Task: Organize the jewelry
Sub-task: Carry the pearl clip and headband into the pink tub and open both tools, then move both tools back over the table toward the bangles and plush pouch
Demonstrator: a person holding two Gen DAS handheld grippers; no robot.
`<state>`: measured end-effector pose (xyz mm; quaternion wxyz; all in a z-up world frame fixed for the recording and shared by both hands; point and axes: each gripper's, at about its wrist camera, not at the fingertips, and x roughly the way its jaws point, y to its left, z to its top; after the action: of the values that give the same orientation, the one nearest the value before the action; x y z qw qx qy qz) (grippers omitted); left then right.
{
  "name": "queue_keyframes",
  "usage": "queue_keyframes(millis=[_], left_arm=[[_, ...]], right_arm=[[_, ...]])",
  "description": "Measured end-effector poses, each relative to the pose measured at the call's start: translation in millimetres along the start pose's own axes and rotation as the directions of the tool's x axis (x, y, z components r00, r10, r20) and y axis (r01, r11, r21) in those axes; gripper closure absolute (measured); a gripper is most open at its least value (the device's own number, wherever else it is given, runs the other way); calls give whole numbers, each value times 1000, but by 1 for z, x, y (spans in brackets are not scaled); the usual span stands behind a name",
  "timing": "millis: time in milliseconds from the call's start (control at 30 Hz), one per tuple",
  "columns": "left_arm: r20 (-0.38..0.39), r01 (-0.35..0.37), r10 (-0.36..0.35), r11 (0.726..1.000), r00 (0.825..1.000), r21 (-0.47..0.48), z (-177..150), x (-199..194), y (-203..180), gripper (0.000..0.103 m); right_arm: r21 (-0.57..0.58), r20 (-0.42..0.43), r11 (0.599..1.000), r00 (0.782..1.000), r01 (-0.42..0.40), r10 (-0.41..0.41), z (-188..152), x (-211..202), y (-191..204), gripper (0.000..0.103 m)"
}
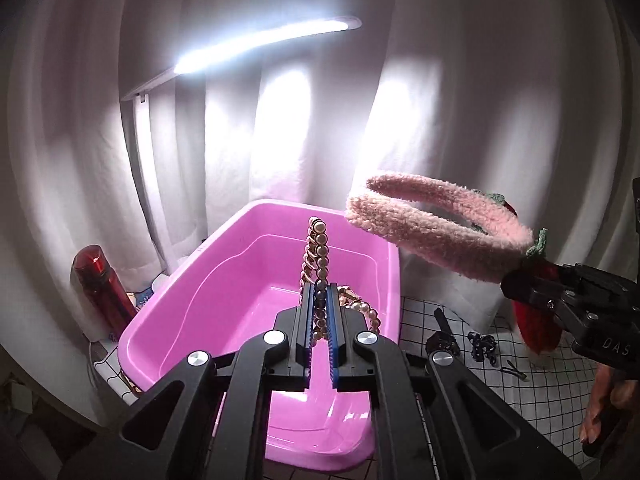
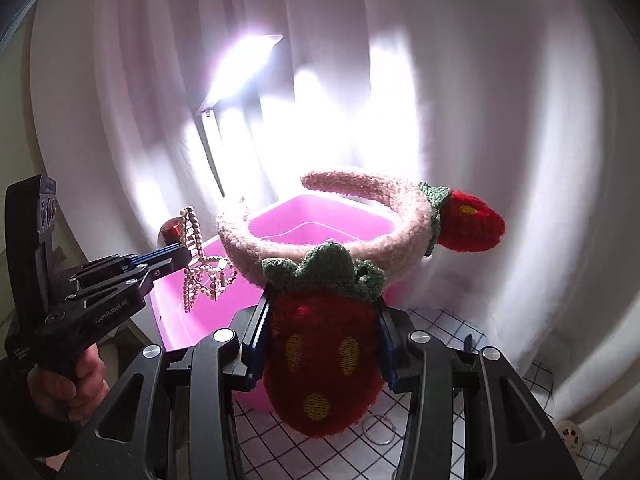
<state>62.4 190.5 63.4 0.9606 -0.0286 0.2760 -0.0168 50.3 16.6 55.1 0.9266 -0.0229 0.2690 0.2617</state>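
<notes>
My left gripper (image 1: 320, 308) is clamped tight on a pearl headband (image 1: 318, 256). I hold it up over the pink tub (image 1: 192, 292). My right gripper (image 2: 322, 320) squeezes a red strawberry (image 2: 320, 360) on the fuzzy pink headband (image 2: 256, 240), in the air near the tub. The tub sits on the table (image 1: 540, 384) by a white curtain (image 1: 480, 80).

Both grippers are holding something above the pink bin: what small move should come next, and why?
Probably lower the left gripper a little into the pink bin before opening. Its jaws are shut on the pearl headband, already above the bin's interior, while the right gripper holds the strawberry headband more towards the bin's edge.
</notes>
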Motion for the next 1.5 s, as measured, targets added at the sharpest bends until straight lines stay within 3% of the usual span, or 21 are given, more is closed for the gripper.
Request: queue_keyframes(millis=[267, 567, 600, 667, 700, 733, 767, 1167, 1500], left_arm=[[-129, -97, 85, 991, 988, -94, -7, 52, 58, 96], [-290, -158, 113, 978, 950, -135, -19, 92, 91, 95], [-287, -164, 120, 977, 950, -134, -18, 93, 94, 93], [-272, -183, 144, 976, 951, -122, -15, 89, 95, 56], [-259, -192, 156, 974, 953, -117, -14, 88, 96, 44], [-240, -200, 168, 973, 956, -114, -12, 84, 95, 23], [-221, -201, 173, 973, 960, -115, -11, 81, 96, 20], [-245, -237, 200, 962, 949, -134, -11, 64, 96, 11], [-221, -167, 137, 978, 966, -125, -14, 32, 51, 7]], right_arm=[[-85, -137, 995, 990, -57, 44, 37, 96, 43, 60], [-40, -320, 998, 946, -58, 42, 36, 171, 41, 60], [-29, -331, 998, 943, -54, 41, 37, 176, 39, 59], [-15, -353, 999, 935, -38, 30, 36, 181, 36, 51], [-14, -353, 999, 935, -32, 25, 36, 182, 33, 49], [-15, -349, 1000, 937, -27, 21, 38, 184, 33, 44], [-17, -340, 1000, 940, -19, 12, 38, 178, 31, 38], [8, -242, 1000, 970, 26, -23, 32, 126, 23, 36], [110, -174, 992, 984, 57, -38, -6, 54, -2, 36]])
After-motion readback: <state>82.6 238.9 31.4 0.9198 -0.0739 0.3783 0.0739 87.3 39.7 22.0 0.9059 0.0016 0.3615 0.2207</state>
